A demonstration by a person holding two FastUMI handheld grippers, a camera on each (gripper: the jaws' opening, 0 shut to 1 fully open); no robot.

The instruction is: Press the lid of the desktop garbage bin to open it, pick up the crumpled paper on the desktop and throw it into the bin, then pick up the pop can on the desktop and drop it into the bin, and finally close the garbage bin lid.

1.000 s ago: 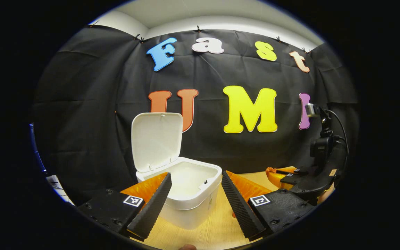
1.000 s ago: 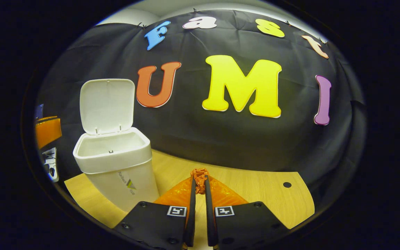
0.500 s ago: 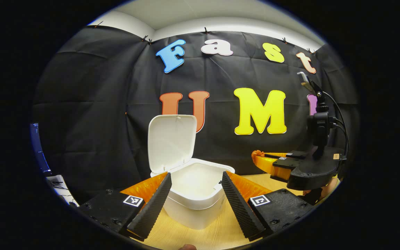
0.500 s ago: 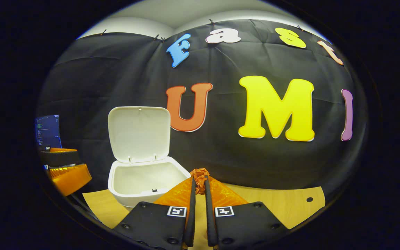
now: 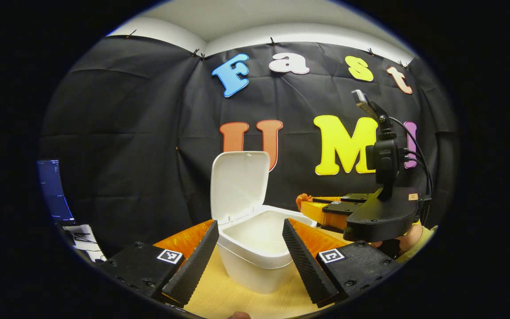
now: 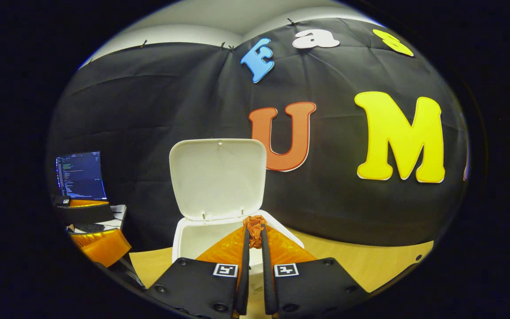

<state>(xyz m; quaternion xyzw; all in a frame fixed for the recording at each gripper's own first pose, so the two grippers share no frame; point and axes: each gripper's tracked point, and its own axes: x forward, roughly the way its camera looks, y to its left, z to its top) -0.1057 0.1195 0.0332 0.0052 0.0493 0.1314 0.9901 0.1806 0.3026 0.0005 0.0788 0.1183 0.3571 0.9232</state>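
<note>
The white desktop bin point(image 5: 255, 261) stands on the wooden table with its lid point(image 5: 239, 186) swung upright. My left gripper point(image 5: 249, 223) is open just in front of the bin, its fingers framing the open mouth. The right gripper point(image 5: 301, 201) hovers at the bin's right rim, held by a hand. In the right gripper view, that gripper point(image 6: 255, 228) is shut on a small orange wad of crumpled paper point(image 6: 255, 220), right over the bin point(image 6: 188, 239) and below the raised lid point(image 6: 217, 177). The bin's bottom is hidden.
A lit laptop screen point(image 6: 80, 175) stands at the far left beyond the table. Bare wooden table point(image 6: 361, 261) stretches to the right of the bin. A sleeve point(image 5: 416, 239) shows behind the right gripper.
The right gripper has risen from the table and swung left to the bin's mouth, still shut on the wad. My left gripper has drifted slightly left and stayed open.
</note>
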